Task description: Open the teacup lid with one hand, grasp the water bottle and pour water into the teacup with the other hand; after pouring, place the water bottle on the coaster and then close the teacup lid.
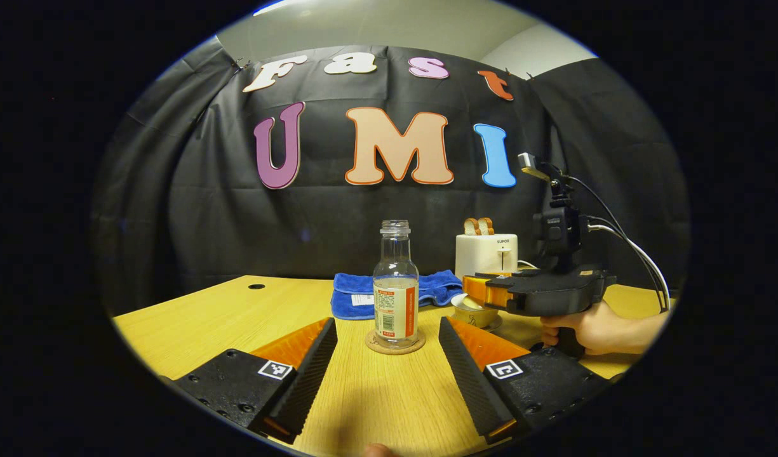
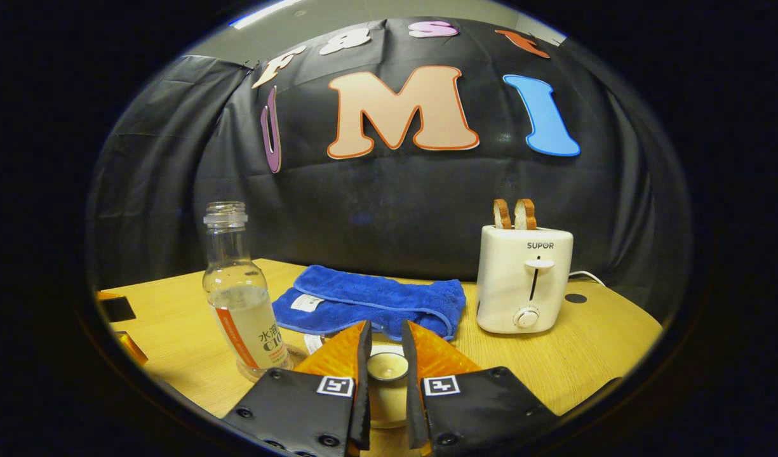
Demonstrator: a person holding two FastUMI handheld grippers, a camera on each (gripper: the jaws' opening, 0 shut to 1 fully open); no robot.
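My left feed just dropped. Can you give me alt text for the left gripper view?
The left gripper is open, aimed at an uncapped water bottle standing on a coaster on the wooden table. To the right, a hand holds the right gripper over the teacup.
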